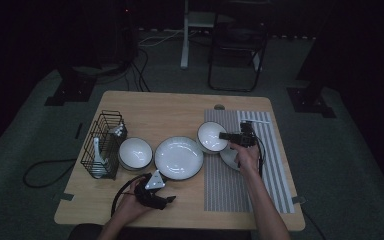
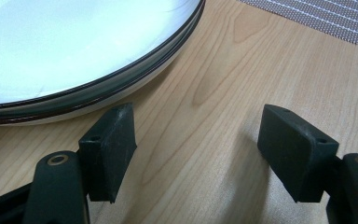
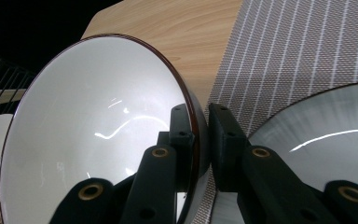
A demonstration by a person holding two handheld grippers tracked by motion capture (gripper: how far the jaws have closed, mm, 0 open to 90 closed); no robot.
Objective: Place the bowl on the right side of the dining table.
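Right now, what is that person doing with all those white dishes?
A person is moving dishes around on a wooden table. The right tool is pinching the rim of a small white bowl, holding it tilted over the striped placemat next to another white dish. The left tool is open and empty, resting by the big plate.
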